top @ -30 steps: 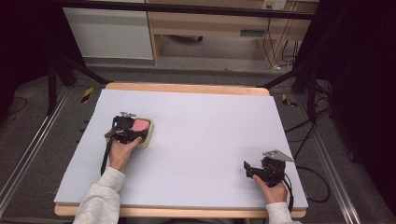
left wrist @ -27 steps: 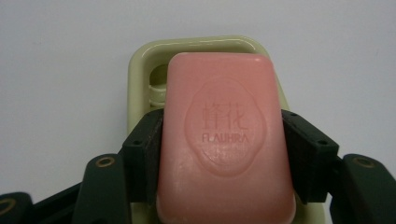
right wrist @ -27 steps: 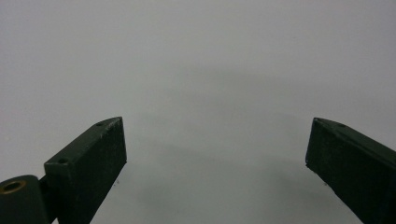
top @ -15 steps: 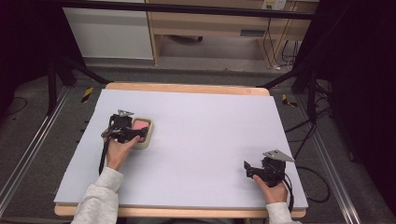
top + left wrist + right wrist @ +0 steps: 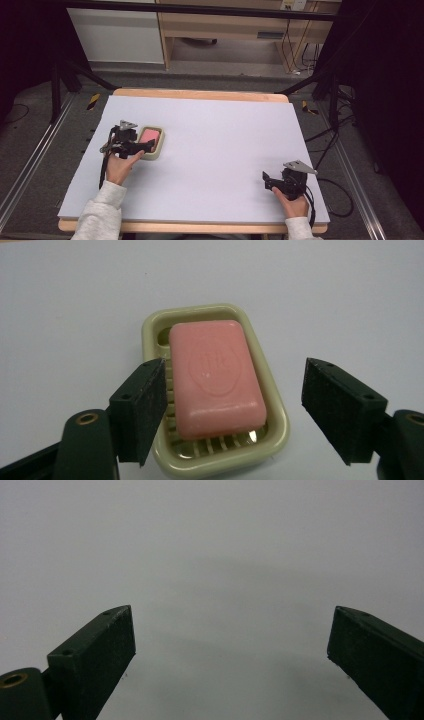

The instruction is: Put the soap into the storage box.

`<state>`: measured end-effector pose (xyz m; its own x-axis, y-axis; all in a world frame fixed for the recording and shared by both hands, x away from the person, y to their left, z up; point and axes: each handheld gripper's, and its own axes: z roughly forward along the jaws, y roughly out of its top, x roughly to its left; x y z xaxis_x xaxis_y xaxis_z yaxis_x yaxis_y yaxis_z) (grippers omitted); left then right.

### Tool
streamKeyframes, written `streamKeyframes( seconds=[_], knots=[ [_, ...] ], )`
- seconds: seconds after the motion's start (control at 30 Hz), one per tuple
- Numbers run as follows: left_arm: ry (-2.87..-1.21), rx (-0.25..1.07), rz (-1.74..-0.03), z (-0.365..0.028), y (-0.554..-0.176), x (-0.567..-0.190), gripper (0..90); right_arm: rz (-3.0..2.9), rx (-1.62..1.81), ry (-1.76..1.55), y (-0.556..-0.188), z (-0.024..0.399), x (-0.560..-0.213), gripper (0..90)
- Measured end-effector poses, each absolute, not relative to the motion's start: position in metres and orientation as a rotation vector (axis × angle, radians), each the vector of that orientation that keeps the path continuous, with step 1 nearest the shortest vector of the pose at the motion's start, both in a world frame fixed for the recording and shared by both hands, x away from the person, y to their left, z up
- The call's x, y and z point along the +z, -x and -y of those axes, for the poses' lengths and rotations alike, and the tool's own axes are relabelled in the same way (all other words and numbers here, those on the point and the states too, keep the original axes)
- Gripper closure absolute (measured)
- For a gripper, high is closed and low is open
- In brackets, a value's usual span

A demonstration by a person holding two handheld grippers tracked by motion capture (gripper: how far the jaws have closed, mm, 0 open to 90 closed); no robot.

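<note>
- I have the left gripper (image 5: 146, 146) over the left part of the table (image 5: 225, 150), with its tips at the near end of the soap dish (image 5: 159, 146).
- In the left gripper view, the left gripper (image 5: 235, 407) has its jaws wide apart, one on each side of the dish's near half; the left jaw overlaps the dish's left rim in the picture, while the right jaw stands clear of the right rim. I cannot tell whether the left jaw touches the rim.
- The soap dish (image 5: 220, 460) is pale green, rectangular with rounded corners, and it sits flat on the pale tabletop.
- A pink soap bar (image 5: 215, 377) lies inside the dish on its ridged floor, with an embossed mark on top; neither jaw touches the bar.
- From the high view, the soap bar (image 5: 149, 135) shows as a pink patch just beyond the left gripper.
- My left hand (image 5: 120, 167) holds that gripper from behind, in a light grey sleeve.
- The right gripper (image 5: 267, 179) rests near the front right corner of the table, well apart from the dish, held by my right hand (image 5: 292, 205).
- In the right gripper view, the right gripper (image 5: 232, 645) has its jaws spread wide with bare tabletop between them.
</note>
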<state>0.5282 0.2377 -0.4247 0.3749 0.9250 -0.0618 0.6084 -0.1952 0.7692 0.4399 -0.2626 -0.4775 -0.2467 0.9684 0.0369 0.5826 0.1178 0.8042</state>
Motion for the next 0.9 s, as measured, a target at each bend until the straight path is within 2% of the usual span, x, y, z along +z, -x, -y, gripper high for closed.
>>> streamKeyframes(
  seconds=[0.33, 0.9],
  knots=[
    [-1.866, 0.527, -1.252, -0.257, -0.496, -0.432, 24.9, -1.878, 0.986, -1.511, -0.439, 0.266, -0.477, 5.5],
    [-1.849, 0.600, -1.313, -0.298, -0.454, -0.464, 24.1, -1.860, 0.964, -1.524, -0.437, 0.271, -0.478, 5.4]
  ],
)
